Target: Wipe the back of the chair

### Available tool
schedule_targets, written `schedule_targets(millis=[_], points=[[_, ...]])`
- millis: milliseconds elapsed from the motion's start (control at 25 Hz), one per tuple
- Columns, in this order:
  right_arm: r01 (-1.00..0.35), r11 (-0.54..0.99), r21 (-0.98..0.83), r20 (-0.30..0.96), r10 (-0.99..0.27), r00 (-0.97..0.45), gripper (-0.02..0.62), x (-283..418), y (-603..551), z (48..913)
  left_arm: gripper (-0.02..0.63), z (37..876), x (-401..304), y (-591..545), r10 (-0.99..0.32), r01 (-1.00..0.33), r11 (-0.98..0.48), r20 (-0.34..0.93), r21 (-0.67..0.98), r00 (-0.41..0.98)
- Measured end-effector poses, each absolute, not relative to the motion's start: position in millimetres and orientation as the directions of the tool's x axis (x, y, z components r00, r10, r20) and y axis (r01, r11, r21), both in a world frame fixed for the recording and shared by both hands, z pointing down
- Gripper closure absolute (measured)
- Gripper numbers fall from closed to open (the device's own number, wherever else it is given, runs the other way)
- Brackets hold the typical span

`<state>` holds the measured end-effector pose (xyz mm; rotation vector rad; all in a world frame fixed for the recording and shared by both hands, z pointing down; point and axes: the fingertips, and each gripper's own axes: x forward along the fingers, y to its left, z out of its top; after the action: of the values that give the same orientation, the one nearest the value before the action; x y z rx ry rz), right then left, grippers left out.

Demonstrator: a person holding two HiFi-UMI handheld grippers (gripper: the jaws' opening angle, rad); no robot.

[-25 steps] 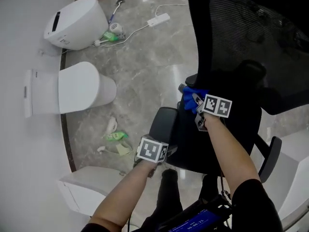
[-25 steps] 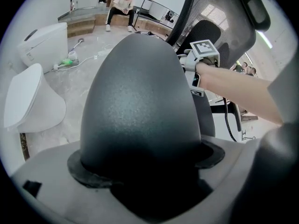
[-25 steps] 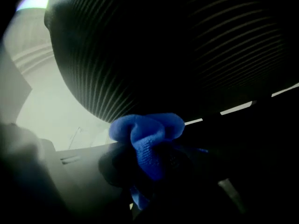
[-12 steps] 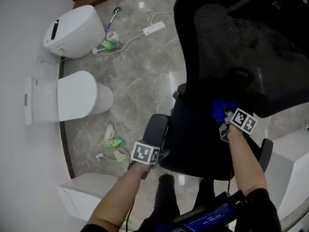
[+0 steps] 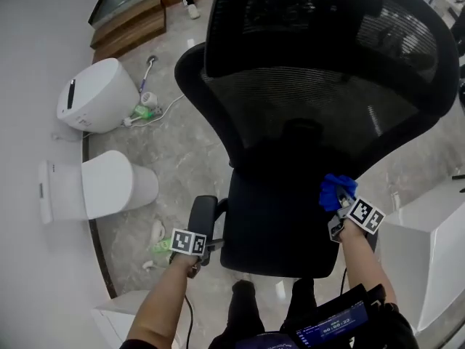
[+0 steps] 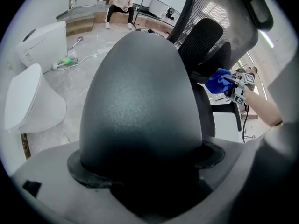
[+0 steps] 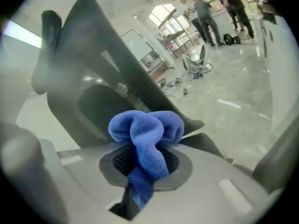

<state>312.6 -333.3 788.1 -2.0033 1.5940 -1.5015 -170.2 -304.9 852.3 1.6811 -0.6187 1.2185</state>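
On a grey marble floor (image 5: 182, 147) with white toilets (image 5: 109, 186) along one side, a person stands over a black mesh office chair (image 5: 320, 115), a gripper in each hand. The left gripper (image 5: 203, 246) is clamped on the armrest (image 5: 203, 220) at the person's left. The dark rounded pad fills that gripper's view, seated between the jaws. The right gripper (image 5: 338, 211) pinches a bunched blue cloth (image 5: 336, 189), its folds bulging above the closed jaws and a tail hanging below. The cloth sits at the lower right edge of the backrest, where the mesh narrows toward the seat — whether it presses on the surface cannot be told. The backrest rises upright, its headrest (image 5: 320, 13) at the top of the head view. Several people (image 7: 205, 13) stand far off in the right gripper view — well apart from the chair
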Motion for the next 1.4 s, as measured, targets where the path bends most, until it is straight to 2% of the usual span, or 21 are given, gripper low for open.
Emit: schedule_targets(millis=[160, 320, 560, 800, 960, 1120, 1280, 1400], points=[[-0.658, -0.230, -0.717, 0.498, -0.830, -0.253, 0.532, 286, -315, 735, 0.077, 854, -174, -312, 0.154, -0.805, -0.451, 0.922, 0.386, 0.356], [-0.679, -0.142, -0.720, 0.455, -0.835, -0.309, 0.532, 302, -282, 692, 0.075, 854, -169, -327, 0.202, -0.787, -0.492, 0.928, 0.373, 0.314], [-0.740, -0.109, -0.664, 0.423, -0.871, -0.251, 0.532, 367, -229, 649, 0.080, 849, -155, -370, 0.185, -0.742, -0.608, 0.959, 0.282, 0.213], [-0.739, -0.219, -0.637, 0.452, -0.883, -0.127, 0.532, 421, -176, 647, 0.100, 834, -138, -433, -0.021, -0.708, -0.705, 0.996, 0.049, 0.090], [-0.769, -0.244, -0.590, 0.471, -0.878, -0.083, 0.531, 430, -163, 652, 0.133, 800, -110, -480, -0.171, -0.735, -0.677, 0.966, 0.028, 0.195], [-0.810, -0.259, -0.526, 0.489, -0.871, -0.039, 0.532, 449, -140, 631, 0.154, 736, -42, -476, -0.201, -0.719, -0.681, 0.909, 0.138, 0.364], [-0.831, -0.245, -0.500, 0.452, -0.892, -0.009, 0.532, 479, -118, 581, 0.164, 626, 76, -448, -0.196, -0.605, -0.742, 0.771, 0.288, 0.607], [-0.852, -0.227, -0.471, 0.396, -0.918, 0.025, 0.532, 512, -110, 536, 0.167, 530, 163, -410, -0.189, -0.487, -0.805, 0.632, 0.338, 0.752]])
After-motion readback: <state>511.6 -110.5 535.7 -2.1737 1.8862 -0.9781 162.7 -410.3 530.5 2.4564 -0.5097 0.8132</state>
